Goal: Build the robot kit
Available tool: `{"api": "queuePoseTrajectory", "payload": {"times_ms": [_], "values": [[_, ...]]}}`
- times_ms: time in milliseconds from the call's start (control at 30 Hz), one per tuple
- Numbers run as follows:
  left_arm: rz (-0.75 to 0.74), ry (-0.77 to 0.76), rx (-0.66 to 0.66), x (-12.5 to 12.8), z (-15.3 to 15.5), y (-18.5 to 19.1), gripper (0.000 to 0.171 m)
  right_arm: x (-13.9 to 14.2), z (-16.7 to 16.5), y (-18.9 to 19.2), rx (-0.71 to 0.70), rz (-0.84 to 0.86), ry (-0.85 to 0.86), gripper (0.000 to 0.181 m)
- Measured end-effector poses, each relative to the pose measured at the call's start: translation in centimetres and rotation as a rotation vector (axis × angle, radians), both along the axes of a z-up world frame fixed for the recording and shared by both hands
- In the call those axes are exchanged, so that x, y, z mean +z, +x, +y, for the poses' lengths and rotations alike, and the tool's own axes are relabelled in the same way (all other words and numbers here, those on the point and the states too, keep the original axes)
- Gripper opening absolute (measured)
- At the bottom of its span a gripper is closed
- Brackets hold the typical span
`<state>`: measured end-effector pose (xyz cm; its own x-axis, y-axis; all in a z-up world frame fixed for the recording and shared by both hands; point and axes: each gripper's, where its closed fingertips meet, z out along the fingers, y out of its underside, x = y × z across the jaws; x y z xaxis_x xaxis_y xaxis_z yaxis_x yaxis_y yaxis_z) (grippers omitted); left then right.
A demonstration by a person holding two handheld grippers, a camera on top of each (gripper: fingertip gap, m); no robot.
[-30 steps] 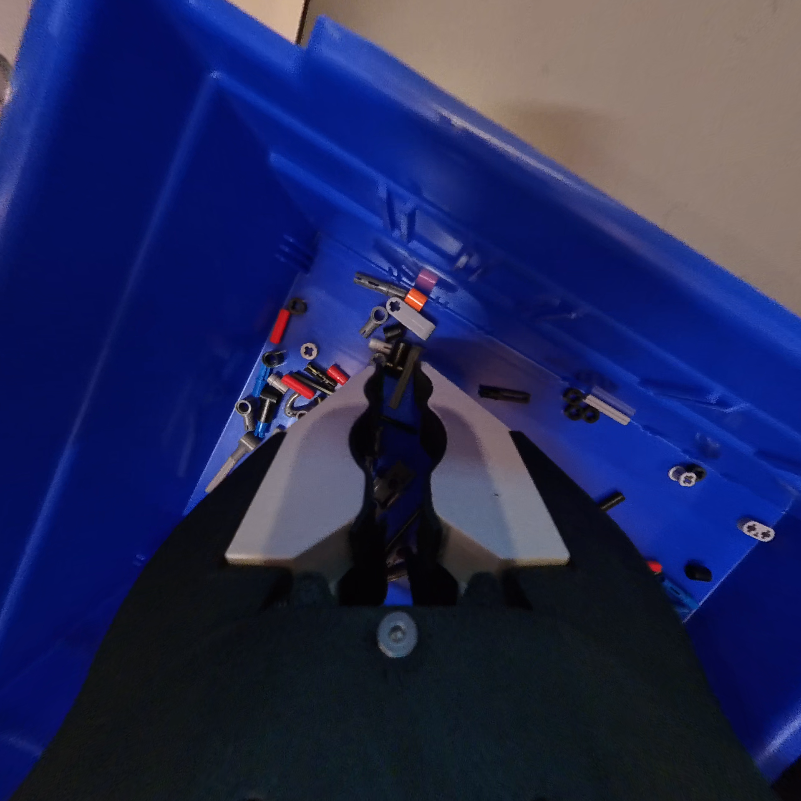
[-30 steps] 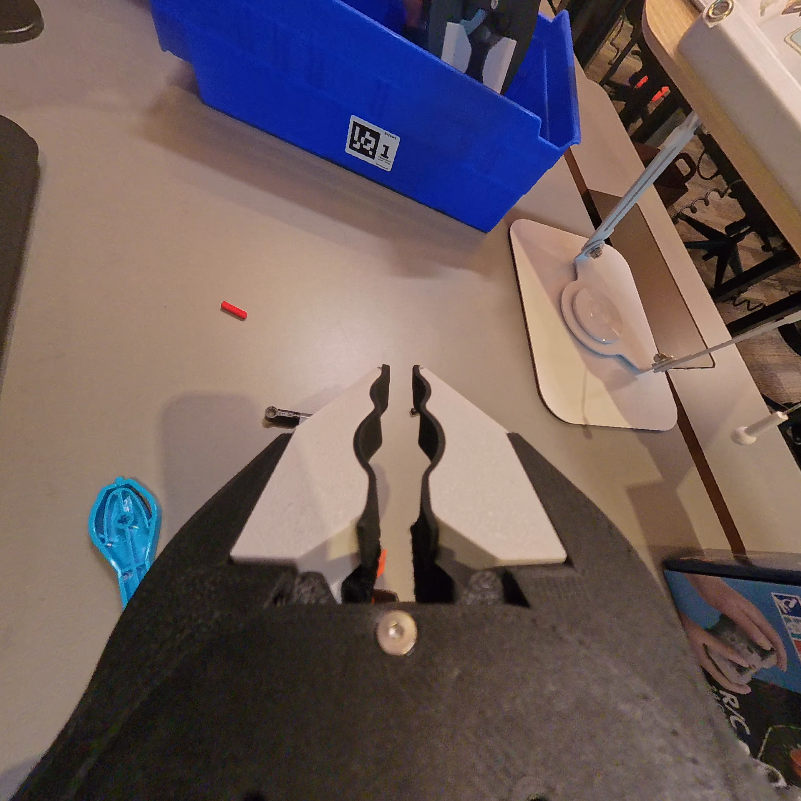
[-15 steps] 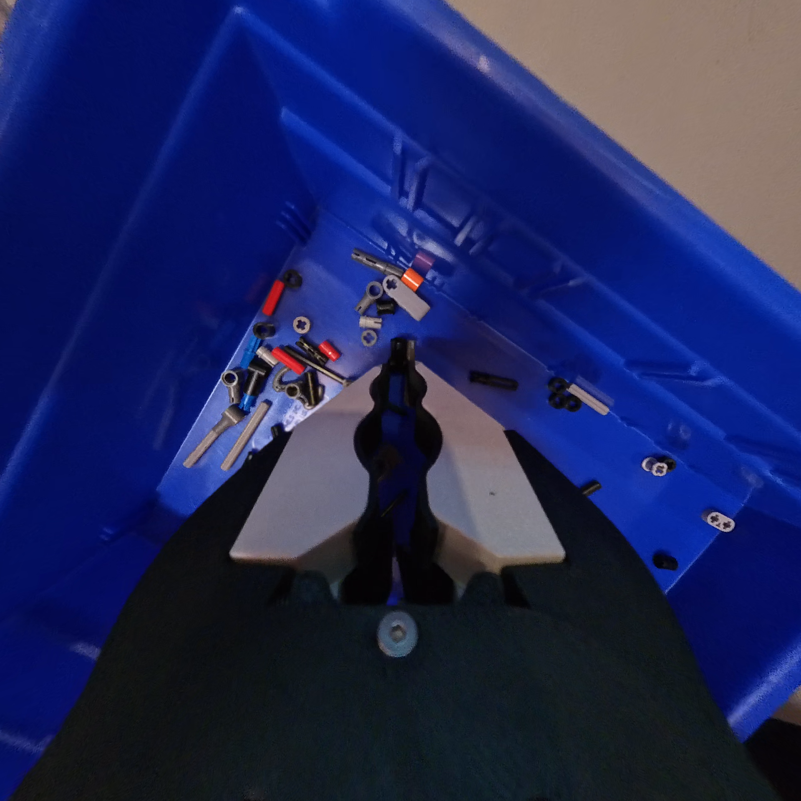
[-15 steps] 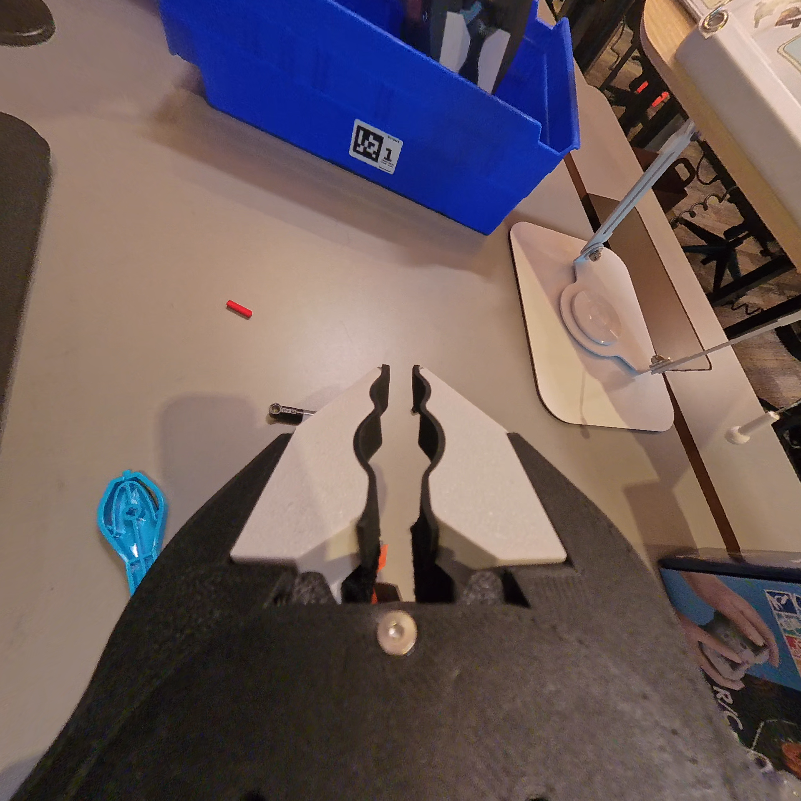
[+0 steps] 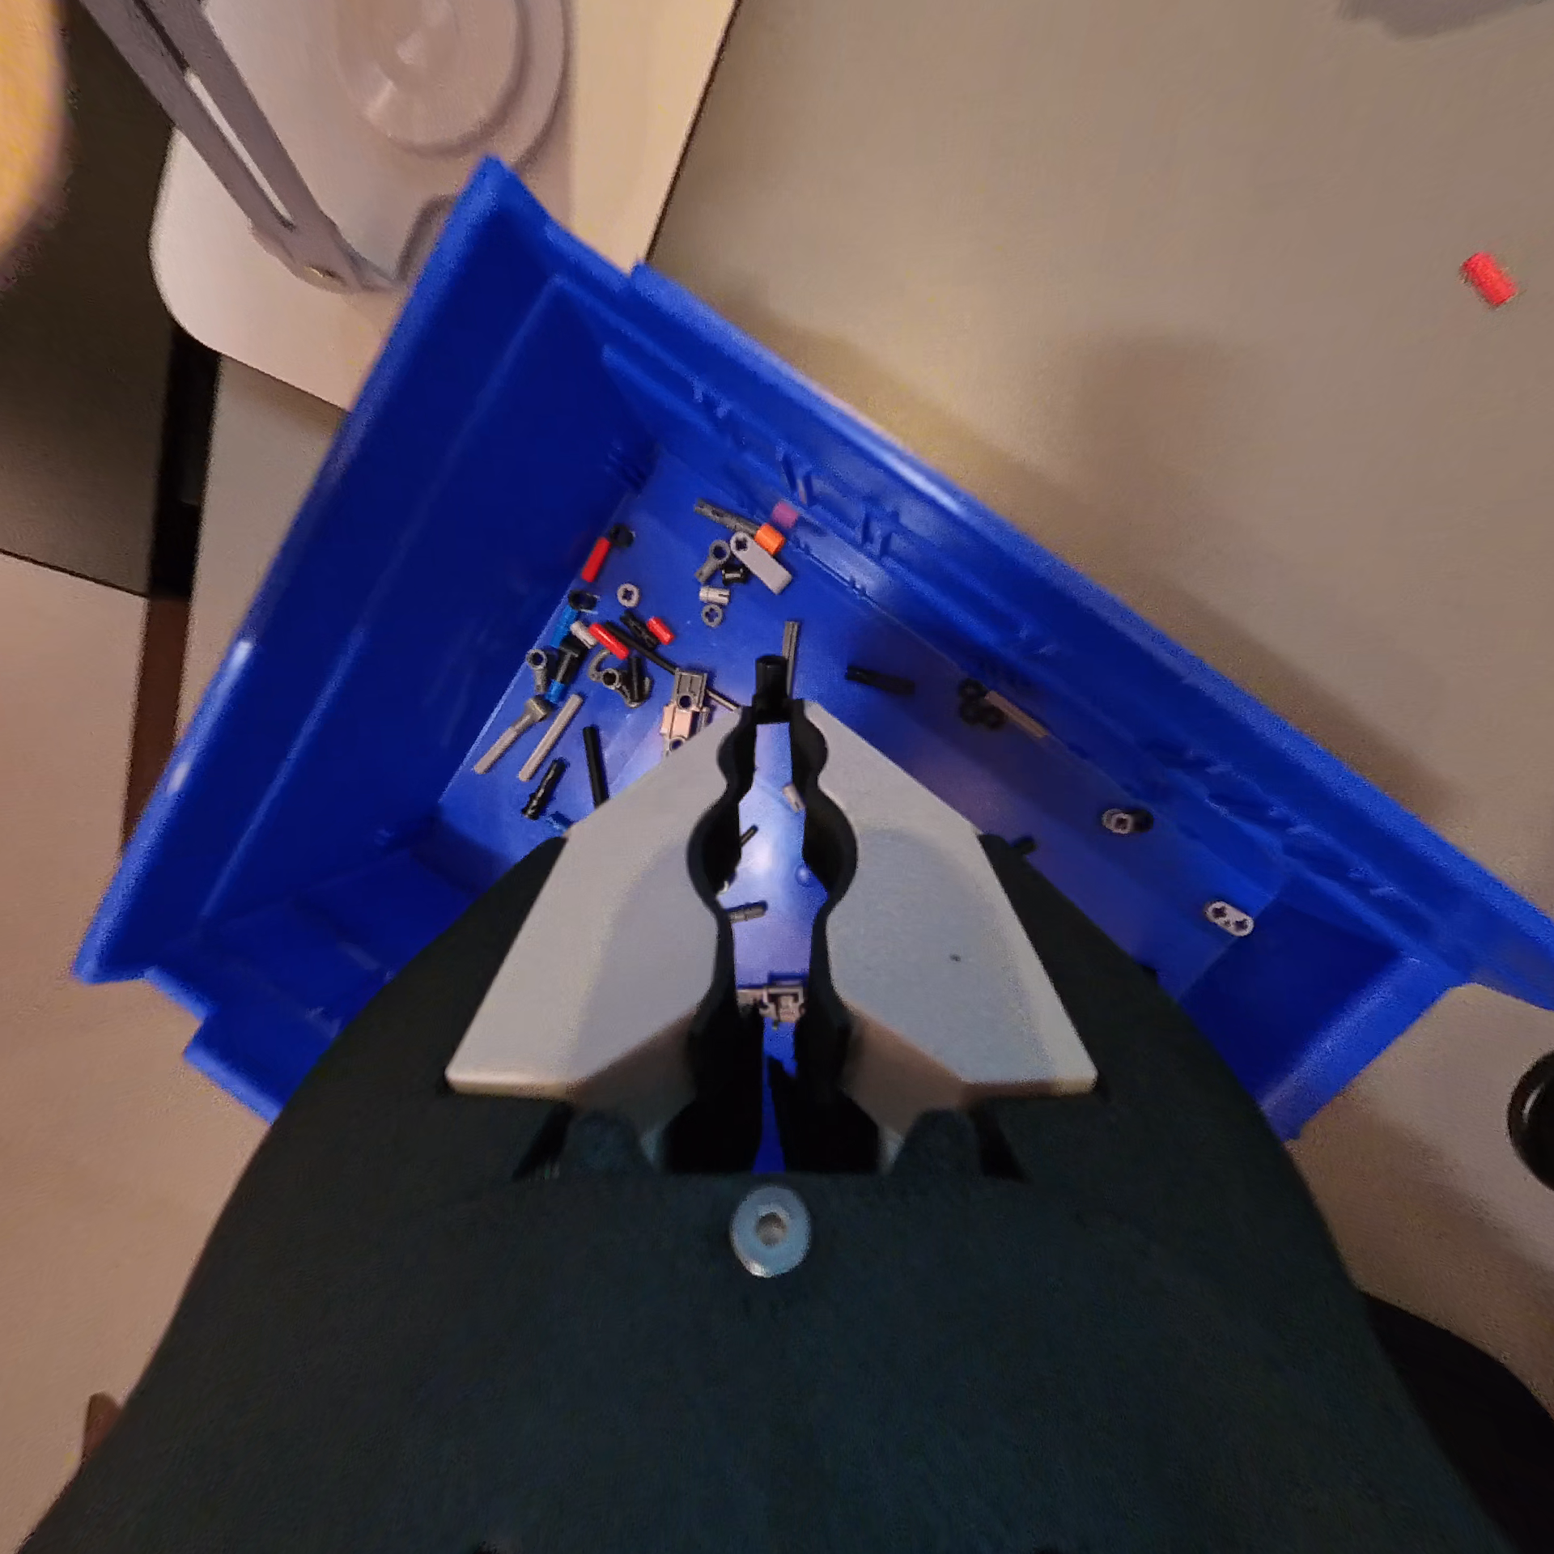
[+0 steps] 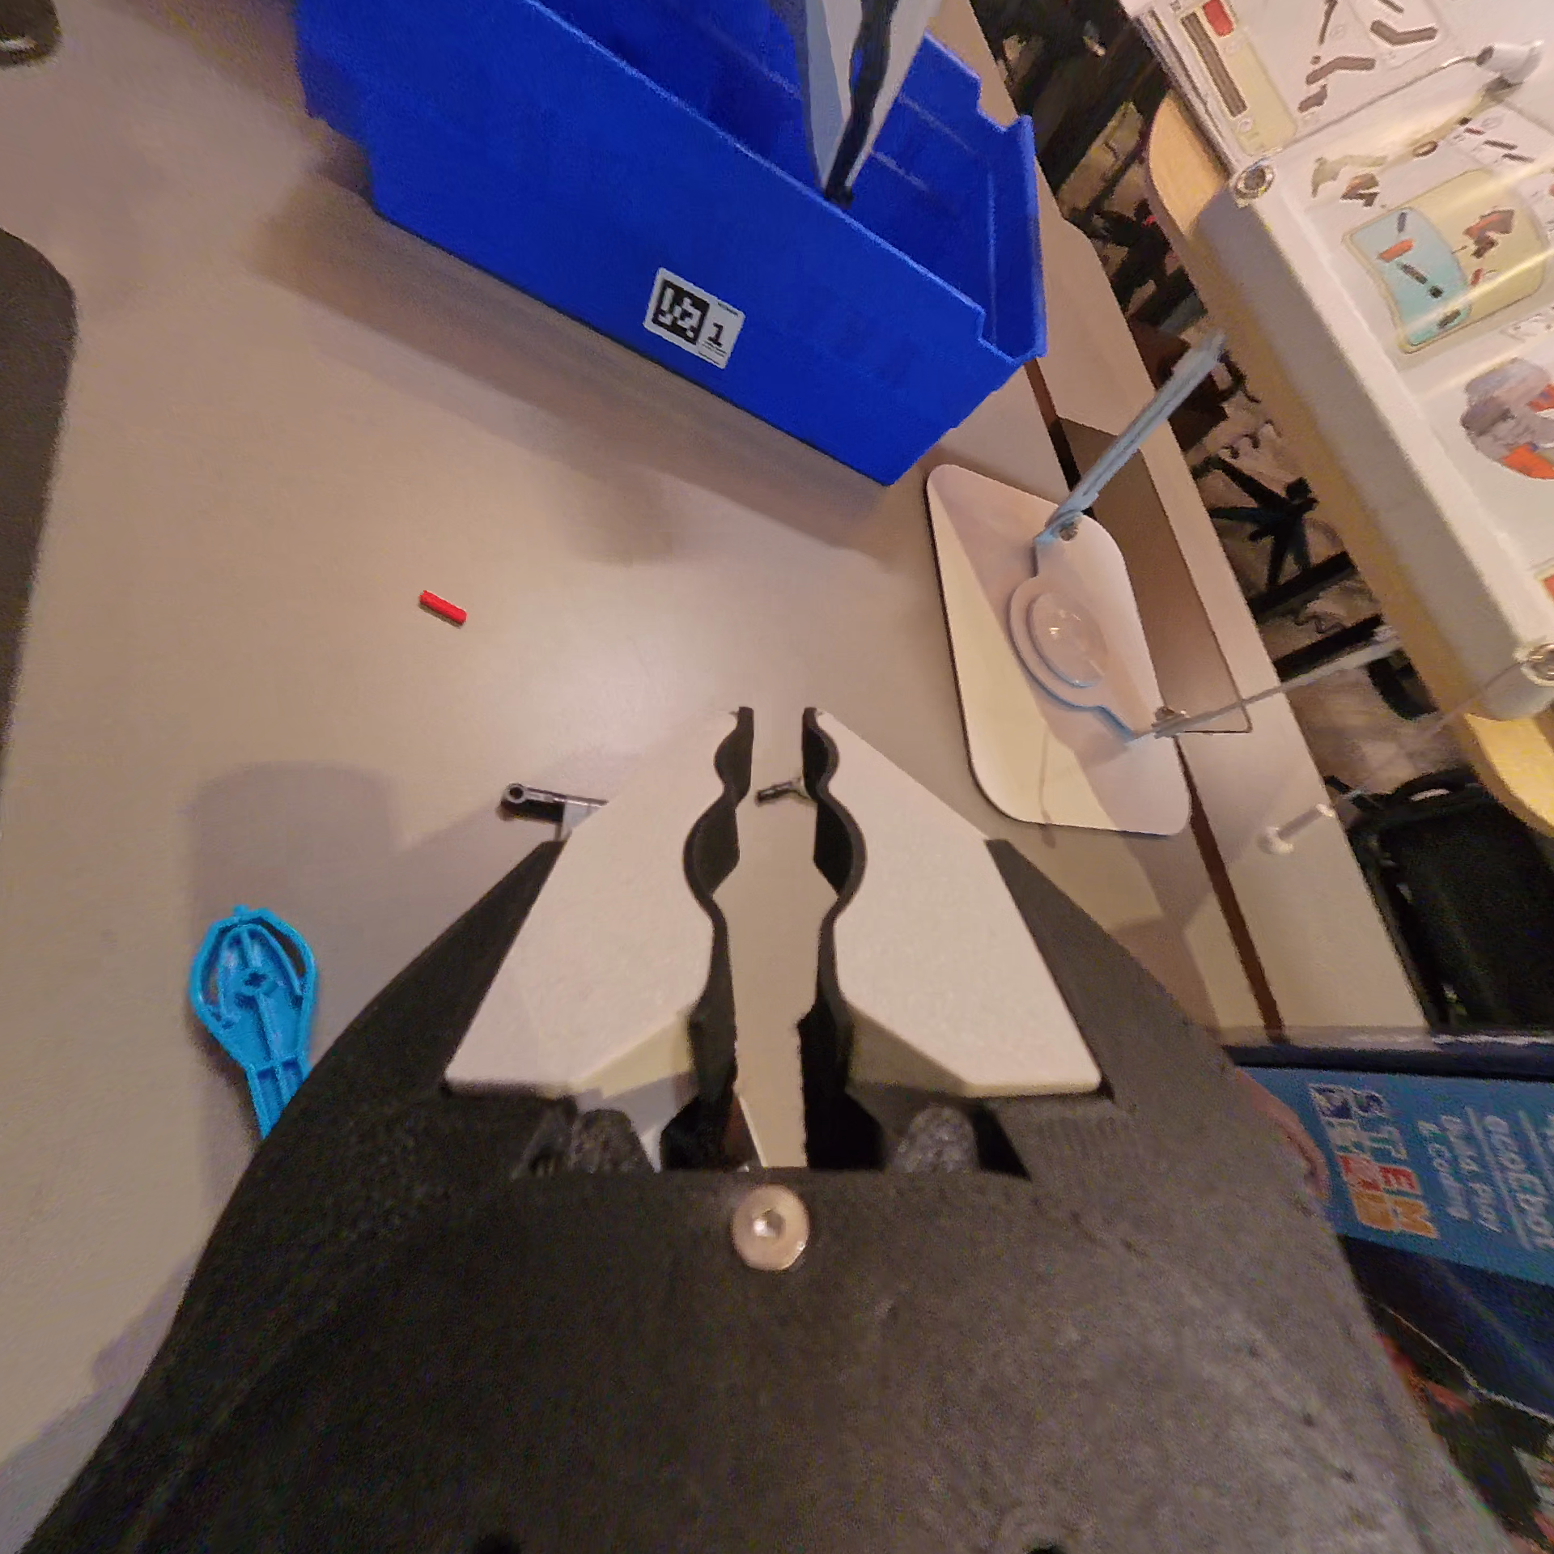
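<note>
In the left wrist view, the left gripper (image 5: 772,715) hung above the blue bin (image 5: 404,639), its fingers (image 5: 639,908) drawn nearly together and pinching a small black pin (image 5: 769,683) at their tips. The pin stuck out past the tips, over the bin floor. Below lay a scatter of small parts: red pins (image 5: 607,639), grey rods (image 5: 538,736), a light grey beam with an orange end (image 5: 763,555) near the far wall, and a grey two-hole connector (image 5: 1229,918) well apart toward the right end. Beyond the bin, on the tan worktop (image 5: 1093,252), lay a single red piece (image 5: 1487,279). A white lamp base (image 5: 277,277) stood past the bin's far corner.

In the right wrist view, the right gripper (image 6: 775,715) hovered low over the worktop (image 6: 252,504), its fingers (image 6: 622,942) parted by a narrow gap with nothing between them. A small dark pin (image 6: 778,790) lay on the worktop just below the tips, and a black-and-grey connector (image 6: 547,799) lay just beside the left finger. A turquoise plastic tool (image 6: 252,1001) rested to the left, a red pin (image 6: 442,607) farther off. The blue bin (image 6: 589,210), bearing a white sticker (image 6: 693,318), stood at the far side, with the left gripper (image 6: 841,181) above it. A white lamp base (image 6: 1059,673) sat right of it, and a blue box (image 6: 1429,1169) at the near right.
</note>
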<state>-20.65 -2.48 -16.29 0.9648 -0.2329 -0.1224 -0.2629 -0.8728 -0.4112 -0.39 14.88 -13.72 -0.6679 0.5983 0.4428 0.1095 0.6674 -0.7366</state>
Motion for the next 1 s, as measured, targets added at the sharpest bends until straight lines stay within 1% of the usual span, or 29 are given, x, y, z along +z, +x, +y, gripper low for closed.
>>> {"api": "queuePoseTrajectory", "payload": {"times_ms": [67, 200, 300, 400, 533, 600, 700, 800, 900, 1000], "values": [[0.007, 0.043, 0.008, 1.9, 0.3, 0.6, 0.006, 0.7, 0.2, 0.1, -0.020, 0.027, 0.014, 0.010], [0.084, 0.158, 0.009, 6.2, 1.8, 2.2, 0.006, 2.5, -0.1, 0.6, -0.028, 0.075, -0.013, 0.011], [0.083, 0.237, -0.018, 8.4, 3.9, 5.3, 0.006, 3.7, -0.5, 1.0, -0.022, 0.110, -0.048, 0.012], [0.039, 0.313, -0.044, 9.4, 6.6, 9.4, 0.006, 4.8, -0.8, 1.4, -0.024, 0.151, -0.078, 0.016], [-0.110, 0.411, -0.029, 9.3, 10.6, 14.3, 0.006, 5.2, -0.7, 1.9, -0.040, 0.195, -0.056, 0.020], [-0.157, 0.460, 0.000, 9.3, 12.6, 15.5, 0.006, 5.5, -0.6, 2.3, -0.050, 0.216, -0.053, 0.021], [-0.348, 0.590, 0.046, 10.0, 15.1, 17.8, 0.006, 6.2, -0.3, 2.5, -0.077, 0.248, -0.094, 0.023], [-0.515, 0.718, 0.076, 10.5, 16.6, 19.8, 0.006, 6.8, -0.5, 2.6, -0.092, 0.288, -0.136, 0.025], [-0.635, 0.799, 0.115, 10.2, 17.1, 21.2, 0.006, 7.2, -0.2, 2.4, -0.150, 0.374, -0.059, 0.031], [-0.786, 0.872, 0.171, 10.2, 16.8, 22.1, 0.006, 7.4, -1.0, 2.5, -0.156, 0.415, -0.050, 0.032]]}}
